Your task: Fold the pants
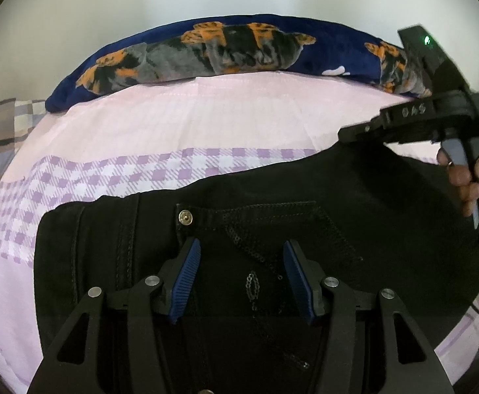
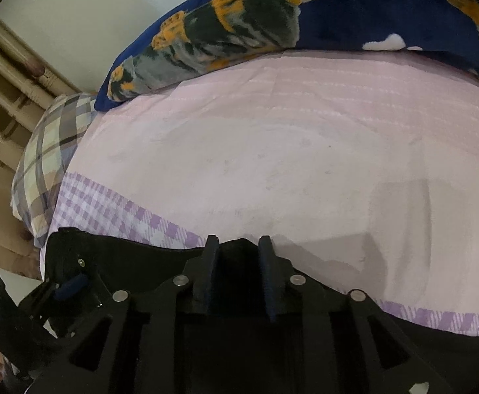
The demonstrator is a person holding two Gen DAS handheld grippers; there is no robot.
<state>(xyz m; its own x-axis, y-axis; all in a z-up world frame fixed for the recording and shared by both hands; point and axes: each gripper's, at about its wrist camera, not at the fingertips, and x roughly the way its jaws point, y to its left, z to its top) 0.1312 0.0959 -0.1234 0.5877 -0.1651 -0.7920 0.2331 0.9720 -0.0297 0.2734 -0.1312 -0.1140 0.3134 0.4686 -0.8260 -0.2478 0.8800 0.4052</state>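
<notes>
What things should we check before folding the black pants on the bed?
1. Pants lying on the pink sheet: ok.
2. Left gripper jaws open above the waistband near the metal button, gripping nothing: ok.
3. Right gripper at the pants' far edge, cloth between its jaws: ok; pinched firmly: cannot tell.
4. Bare sheet beyond the pants for the fold: ok.
5. Blue blanket apart from the pants: ok.
6. Pants smooth all over: cannot tell.

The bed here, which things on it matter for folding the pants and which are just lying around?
For the job:
black pants
left claw
right claw

Just lying about:
blue blanket with orange print
plaid pillow
pink bedsheet
</notes>
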